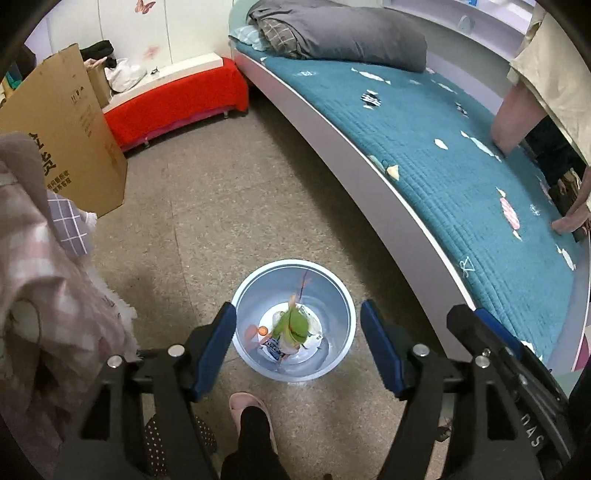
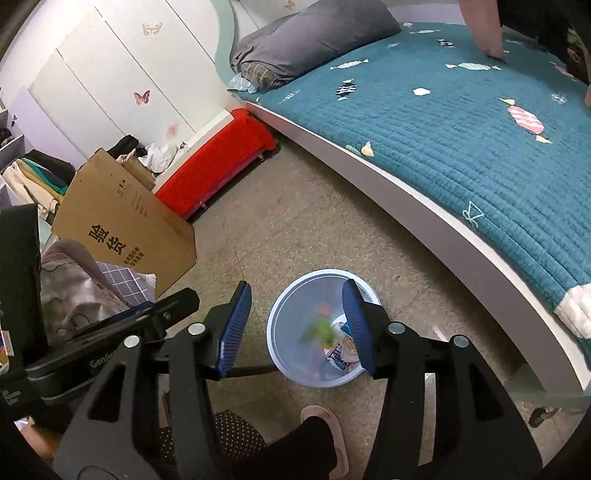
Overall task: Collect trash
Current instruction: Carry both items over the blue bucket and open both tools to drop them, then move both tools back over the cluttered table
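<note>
The bin (image 1: 293, 319) is standing on the floor (image 1: 236, 206) just beside the bed (image 1: 461, 155), and the trash is lying in its bottom: a green wrapper (image 1: 295, 325) on top, an orange bit and some printed packets under it. In the right view the green piece is showing blurred, so whether it is settled or falling, nobody can tell. Both tools are hanging over the bin. The left gripper (image 1: 297, 345) is spread wide and carrying nothing; the right gripper (image 2: 293, 326) is spread wide too, fingers bare.

Risks from here look modest. The bin seems light, so a low pass of either tool could be clipping its rim and tipping it, spilling the lot. The person's slippered foot (image 1: 247, 410) is planted right by the bin, and a careless step could be knocking it.

Around it: a cardboard box (image 1: 70, 136) is leaning at the left with a heap of clothes (image 1: 48, 280) in front, a red bench (image 1: 177, 96) is sitting against the wall, and a grey pillow (image 1: 340, 33) is resting at the head of the bed. No loose trash is showing on the open floor, though the clothes could be hiding some.
</note>
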A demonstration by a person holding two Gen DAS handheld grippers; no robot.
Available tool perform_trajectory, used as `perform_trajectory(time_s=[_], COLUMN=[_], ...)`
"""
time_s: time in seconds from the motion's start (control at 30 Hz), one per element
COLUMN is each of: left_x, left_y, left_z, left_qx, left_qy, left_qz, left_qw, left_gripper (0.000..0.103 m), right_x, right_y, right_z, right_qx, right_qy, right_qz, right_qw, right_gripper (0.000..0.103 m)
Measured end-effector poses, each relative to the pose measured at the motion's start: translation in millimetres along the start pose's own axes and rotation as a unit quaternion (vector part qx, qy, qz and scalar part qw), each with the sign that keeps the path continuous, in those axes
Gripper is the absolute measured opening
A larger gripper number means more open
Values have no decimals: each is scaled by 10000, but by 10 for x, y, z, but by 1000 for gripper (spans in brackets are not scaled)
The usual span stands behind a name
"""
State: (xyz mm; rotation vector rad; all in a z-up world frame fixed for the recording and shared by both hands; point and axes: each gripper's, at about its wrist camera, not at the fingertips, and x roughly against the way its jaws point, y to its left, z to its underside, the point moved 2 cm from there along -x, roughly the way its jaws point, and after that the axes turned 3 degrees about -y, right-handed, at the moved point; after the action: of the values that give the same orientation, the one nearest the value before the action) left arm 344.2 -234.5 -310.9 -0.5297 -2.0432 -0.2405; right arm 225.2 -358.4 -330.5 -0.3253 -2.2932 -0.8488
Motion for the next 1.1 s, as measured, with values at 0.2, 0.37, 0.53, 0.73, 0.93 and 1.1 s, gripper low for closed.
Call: perform_trajectory(time_s=[0.2, 0.37, 0.53, 0.73, 0.93, 1.1], left_x=[300, 797, 1491, 2230, 2710, 2951], left_y=[-26, -108, -236, 11, 656, 1244], left_z=[57, 48, 42, 153, 399, 594], left_qx=[99, -24, -405, -500, -347, -222], left_qy=[-137, -615, -1373, -2034, -2222, -2231], left_qz=[-23, 3, -307, -714, -1050, -1360], left_qw=[9999, 9981, 9892, 9752, 9687, 9650], left_gripper=[68, 69, 70, 76, 77, 77], right_x=[214, 588, 1079, 1470, 1526, 1429], right_y=[88, 190, 392, 924, 1619, 2267], right_z=[-13, -46, -116, -73, 157, 426], right_qx=[60, 20, 147, 527, 1116, 1687], right_qy=[-79, -171, -406, -527, -381, -172], right_qz=[2, -268, -535, -1036, -1463, -1714], right_qw=[10000, 9995, 9976, 9918, 9822, 9705], right_gripper=[52, 53, 54, 57, 58, 58])
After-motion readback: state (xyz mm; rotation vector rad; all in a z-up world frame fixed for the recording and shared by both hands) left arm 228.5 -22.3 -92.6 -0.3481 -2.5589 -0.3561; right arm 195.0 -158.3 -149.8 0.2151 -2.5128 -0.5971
